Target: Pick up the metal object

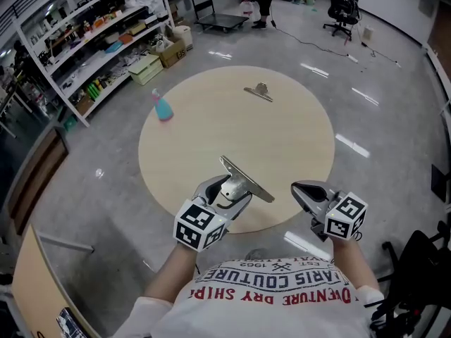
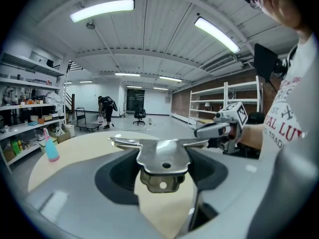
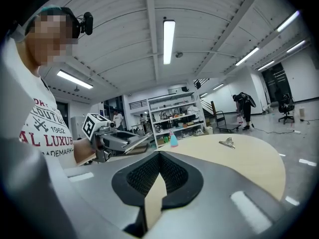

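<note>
A flat, shiny metal object (image 1: 246, 178) with a hinged tab is clamped in my left gripper (image 1: 227, 189), raised above the near edge of the round table (image 1: 282, 139). In the left gripper view the metal piece (image 2: 162, 158) lies crosswise between the jaws, its holed tab towards the camera. My right gripper (image 1: 299, 187) hovers at the table's near right edge, jaws together with nothing in them. The right gripper view shows its tips (image 3: 159, 156) meeting and the left gripper (image 3: 112, 141) holding the piece off to the left.
A second metal clip (image 1: 258, 91) lies at the far side of the table. A blue and pink bottle (image 1: 162, 107) stands near the table's far left edge. Stocked shelving (image 1: 91, 41) runs along the left, and a cart (image 1: 220, 21) and a person stand farther back.
</note>
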`<state>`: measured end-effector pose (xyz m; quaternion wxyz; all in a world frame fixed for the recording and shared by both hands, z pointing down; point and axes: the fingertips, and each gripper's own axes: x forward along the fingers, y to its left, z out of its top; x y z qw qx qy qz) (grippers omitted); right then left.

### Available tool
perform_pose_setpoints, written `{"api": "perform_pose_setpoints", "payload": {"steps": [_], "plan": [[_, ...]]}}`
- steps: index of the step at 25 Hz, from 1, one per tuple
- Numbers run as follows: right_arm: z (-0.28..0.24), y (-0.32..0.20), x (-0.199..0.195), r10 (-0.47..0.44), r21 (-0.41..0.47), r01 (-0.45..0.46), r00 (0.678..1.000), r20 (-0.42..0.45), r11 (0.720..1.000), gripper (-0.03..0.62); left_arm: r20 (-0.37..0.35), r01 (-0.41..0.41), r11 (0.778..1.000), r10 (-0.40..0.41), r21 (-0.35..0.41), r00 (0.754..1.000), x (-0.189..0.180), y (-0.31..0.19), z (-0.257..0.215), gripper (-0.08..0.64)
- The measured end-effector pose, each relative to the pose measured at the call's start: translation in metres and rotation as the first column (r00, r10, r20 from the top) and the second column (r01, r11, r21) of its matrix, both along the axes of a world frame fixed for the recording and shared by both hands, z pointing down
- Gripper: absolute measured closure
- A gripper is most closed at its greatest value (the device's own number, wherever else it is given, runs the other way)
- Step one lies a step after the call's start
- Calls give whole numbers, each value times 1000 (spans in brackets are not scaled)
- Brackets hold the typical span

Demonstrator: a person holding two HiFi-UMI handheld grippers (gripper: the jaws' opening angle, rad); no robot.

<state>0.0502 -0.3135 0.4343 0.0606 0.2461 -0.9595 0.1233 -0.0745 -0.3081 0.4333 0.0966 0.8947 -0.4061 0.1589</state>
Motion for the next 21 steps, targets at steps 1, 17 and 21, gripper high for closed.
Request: {"api": "perform_pose_setpoints", "payload": {"steps": [1,17,21], "plan": [[0,0,0,-3,-1,3,1000,3,1000,592,-1,1,1000,-1,-1,1000,0,-1,0,273],[2,0,8,-13,-6,13,1000,2,1000,592,9,-9,1000,9,-10,1000,13,-4,3,273],[4,-3,10,-10,-7,10,1000,0,1000,592,10,-11,1000,11,-13,1000,15,-7,5,273]]}}
